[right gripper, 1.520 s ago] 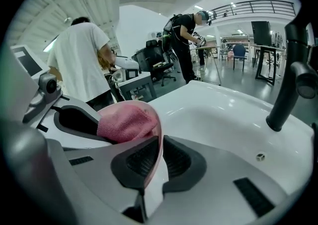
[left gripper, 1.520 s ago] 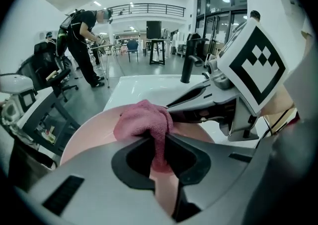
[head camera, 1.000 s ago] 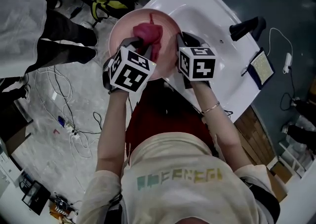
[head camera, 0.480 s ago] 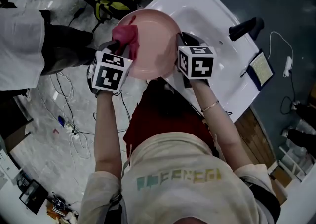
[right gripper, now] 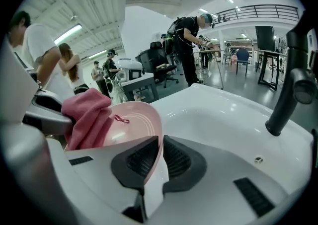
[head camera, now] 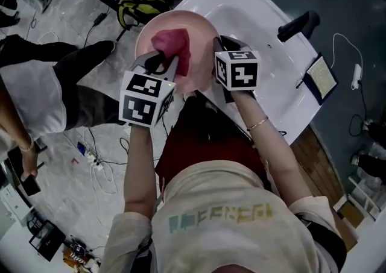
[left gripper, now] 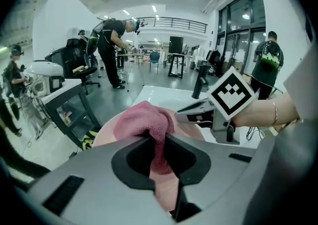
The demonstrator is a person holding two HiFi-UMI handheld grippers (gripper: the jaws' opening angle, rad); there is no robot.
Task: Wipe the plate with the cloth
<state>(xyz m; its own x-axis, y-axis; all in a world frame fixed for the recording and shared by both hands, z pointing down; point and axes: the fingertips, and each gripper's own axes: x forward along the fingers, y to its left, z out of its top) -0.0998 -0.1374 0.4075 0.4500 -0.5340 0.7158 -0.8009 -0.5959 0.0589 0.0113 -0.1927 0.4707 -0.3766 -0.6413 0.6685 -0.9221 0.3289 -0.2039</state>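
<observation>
Pink plate (head camera: 204,28) sits tilted at the near-left edge of the white sink (head camera: 259,6), hollow face turned up & toward the left gripper (head camera: 164,59). The right gripper (head camera: 219,43) has it by the rim. In the right gripper view the jaws are closed on that rim, w/ the thin edge running btw the two ribbed pads. The left gripper's jaws are clamped on the cloth (head camera: 170,46), a dark pink terry cloth. A fold of it is pinched in the gap, and the rest bunches out past the tips & presses on the plate's inner face, on the side away from the right gripper. A small pink loop (right gripper: 119,118) lies flat on the plate face just beside the cloth. Both forearms are bare and reach fwd from the torso, converging on the plate so the two grippers end up side by side & near each other. The left arm looks nearly straight and angles in from the outer side. The right arm angles in from the other side, w/ a thin bracelet (head camera: 258,124) on the wrist. Each hand is tucked under its marker cube, so the fingers mostly don't show. A black faucet (head camera: 298,26) stands on the far side of the sink, well apart from the plate. On the grey floor left of the sink are a yellow & black bag (head camera: 140,3) and loose cables (head camera: 90,158). Other people stand in the bkgd.
</observation>
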